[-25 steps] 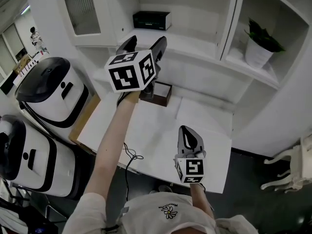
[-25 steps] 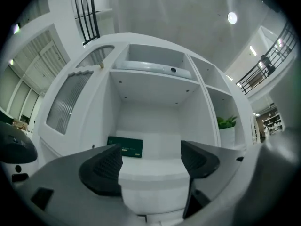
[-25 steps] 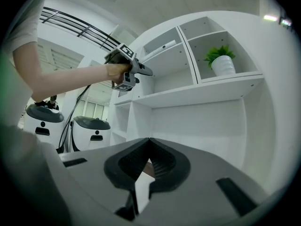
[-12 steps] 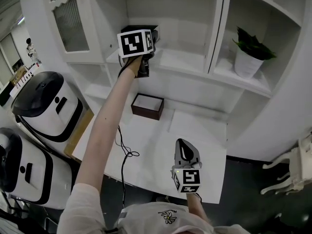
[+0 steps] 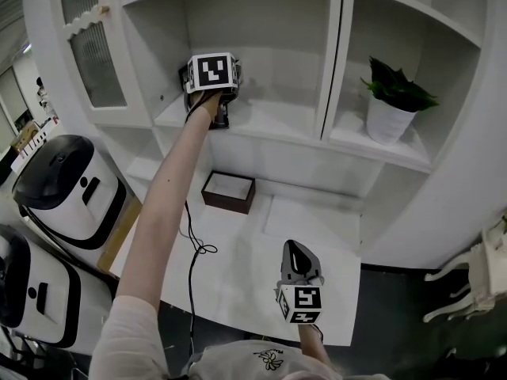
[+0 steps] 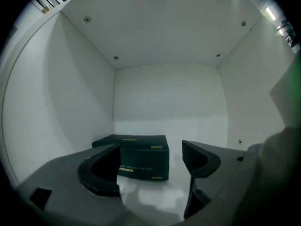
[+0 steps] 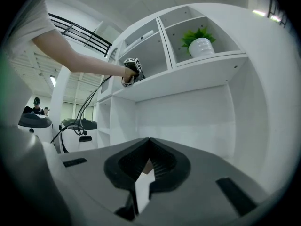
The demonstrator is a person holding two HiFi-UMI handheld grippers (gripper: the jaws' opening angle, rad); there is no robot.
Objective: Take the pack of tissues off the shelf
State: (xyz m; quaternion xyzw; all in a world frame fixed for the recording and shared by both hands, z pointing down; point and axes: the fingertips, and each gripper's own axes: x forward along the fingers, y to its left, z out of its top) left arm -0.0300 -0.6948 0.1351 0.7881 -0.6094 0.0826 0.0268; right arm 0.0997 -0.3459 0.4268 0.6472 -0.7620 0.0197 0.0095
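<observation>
The left tool (image 6: 150, 155), jaws released and wide apart, stood inside the shelf (image 5: 261, 129) with the pack of tissues (image 6: 139, 150) just ahead at 12 o'clock, not yet gripped; approach judged in hand, advance and closure required next; right tool (image 7: 149, 161) clenched, empty.

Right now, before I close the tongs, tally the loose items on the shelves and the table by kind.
pack of tissues: 1
potted plant: 1
brown box: 1
Total: 3
</observation>
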